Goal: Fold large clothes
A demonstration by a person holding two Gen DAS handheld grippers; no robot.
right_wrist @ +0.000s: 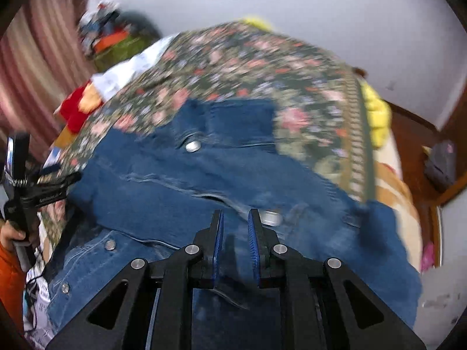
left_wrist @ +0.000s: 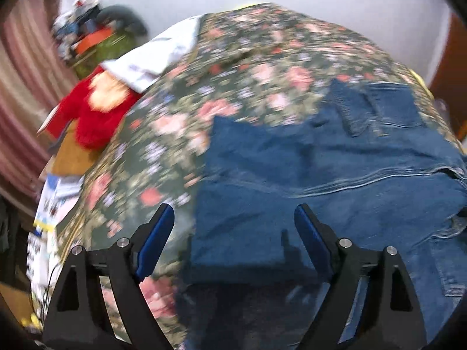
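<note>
A blue denim jacket (left_wrist: pixel 335 175) lies partly folded on a floral bedspread (left_wrist: pixel 233 67). My left gripper (left_wrist: pixel 232 218) is wide open and empty above the jacket's left edge. In the right wrist view the jacket (right_wrist: pixel 204 180) fills the middle, with metal buttons showing. My right gripper (right_wrist: pixel 235 218) hovers over the jacket with its jaws a narrow gap apart, nothing between them. The left gripper (right_wrist: pixel 38 186) shows at the left edge of the right wrist view, held by a hand.
A red plush toy (left_wrist: pixel 90 110) and a white cloth (left_wrist: pixel 157 55) lie at the bed's left side. A pile of clutter (left_wrist: pixel 96 32) stands by the curtain. A yellow blanket (right_wrist: pixel 375 113) lies at the bed's right edge, with a wooden floor (right_wrist: pixel 414 134) beyond.
</note>
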